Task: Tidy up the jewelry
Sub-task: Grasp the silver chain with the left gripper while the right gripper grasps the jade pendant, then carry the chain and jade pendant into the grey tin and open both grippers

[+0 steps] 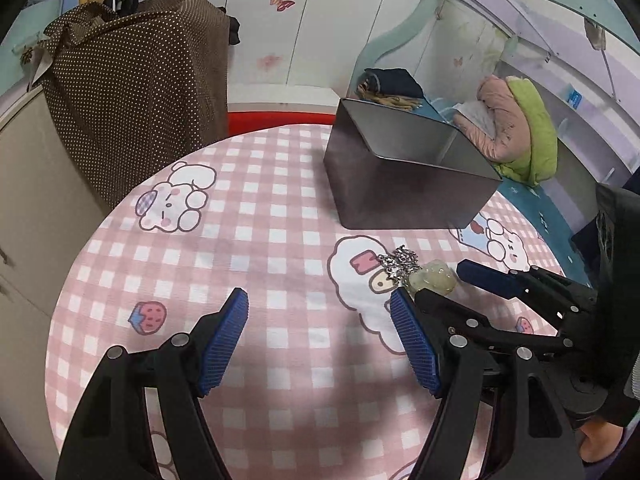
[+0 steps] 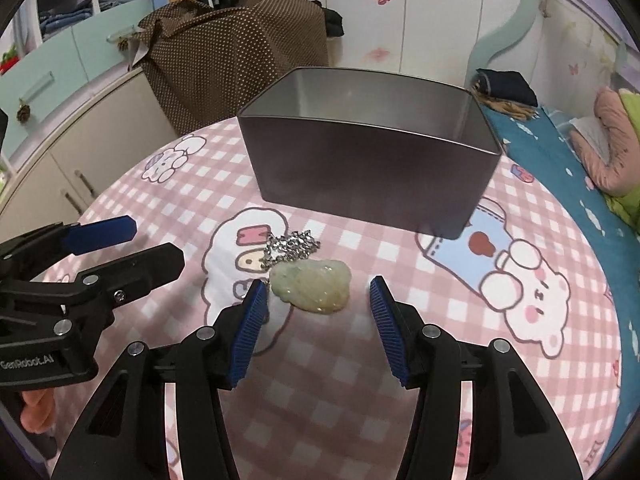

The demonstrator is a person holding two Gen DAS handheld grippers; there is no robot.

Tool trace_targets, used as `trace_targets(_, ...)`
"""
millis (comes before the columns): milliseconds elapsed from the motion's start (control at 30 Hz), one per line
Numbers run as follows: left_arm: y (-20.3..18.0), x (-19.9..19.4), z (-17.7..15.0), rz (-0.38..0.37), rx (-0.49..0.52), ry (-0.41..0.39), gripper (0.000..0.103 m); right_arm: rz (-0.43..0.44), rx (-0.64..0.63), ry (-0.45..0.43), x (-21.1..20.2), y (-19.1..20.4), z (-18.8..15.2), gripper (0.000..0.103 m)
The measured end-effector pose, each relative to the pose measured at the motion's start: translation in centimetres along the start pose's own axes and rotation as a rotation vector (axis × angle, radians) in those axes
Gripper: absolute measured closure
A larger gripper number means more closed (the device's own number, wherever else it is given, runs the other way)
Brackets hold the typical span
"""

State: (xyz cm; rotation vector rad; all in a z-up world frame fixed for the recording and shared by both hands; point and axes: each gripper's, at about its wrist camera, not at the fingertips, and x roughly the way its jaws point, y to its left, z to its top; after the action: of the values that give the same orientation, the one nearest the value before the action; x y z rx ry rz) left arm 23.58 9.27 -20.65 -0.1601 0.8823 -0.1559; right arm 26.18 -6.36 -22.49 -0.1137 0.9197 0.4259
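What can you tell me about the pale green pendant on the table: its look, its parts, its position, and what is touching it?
The pendant is a pale, milky green, carved lump that looks like jade, glossy and irregular in outline. It lies flat on the pink checked tablecloth, in front of the open metal tin. A silver chain lies bunched at its far left end, touching it. The right gripper stands open around its near side; whether the left pad touches it is unclear. The left gripper is open, away from it.

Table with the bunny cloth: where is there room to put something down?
Free: the checked cloth between the left bunny print and the metal box, and right of the pendant by the milk-carton print. Crowded: around the pendant and chain, where both open grippers meet.
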Motion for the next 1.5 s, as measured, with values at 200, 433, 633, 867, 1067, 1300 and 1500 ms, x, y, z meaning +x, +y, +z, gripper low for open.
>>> trace_targets(200,0.2,0.4,0.2,-0.007,-0.001,0.006,0.032,-0.007,-0.009,-0.009,0.5,0.2,0.3,0.06)
trace_targets(433,-0.3,0.9,0.3,-0.012,0.001,0.015,0.032,-0.007,-0.009,-0.014,-0.3,-0.5,-0.4,0.06)
trace_targets(633,-2.5,1.5,0.2,-0.023,0.041,0.022,0.032,-0.02,0.048,-0.025,-1.7,-3.6,-1.8,0.06)
trace_targets(867,-6.0,3.5,0.8,0.028,0.099,0.034,0.032,-0.007,0.109,-0.047,-3.0,-6.8,-3.0,0.06)
trace_targets(1067,-7.6,5.1,1.4,0.078,0.143,0.059,0.047,0.018,0.129,-0.057,-3.4,-8.1,-3.2,0.06)
trace_targets(1300,-8.0,5.9,1.8,0.145,0.178,0.057,0.079,0.054,0.133,-0.056,-3.2,-8.4,-3.1,0.06)
trace_targets(1500,-8.2,5.5,1.6,0.128,0.205,0.061,0.097,0.056,0.128,-0.06,-3.1,-8.1,-3.0,0.06)
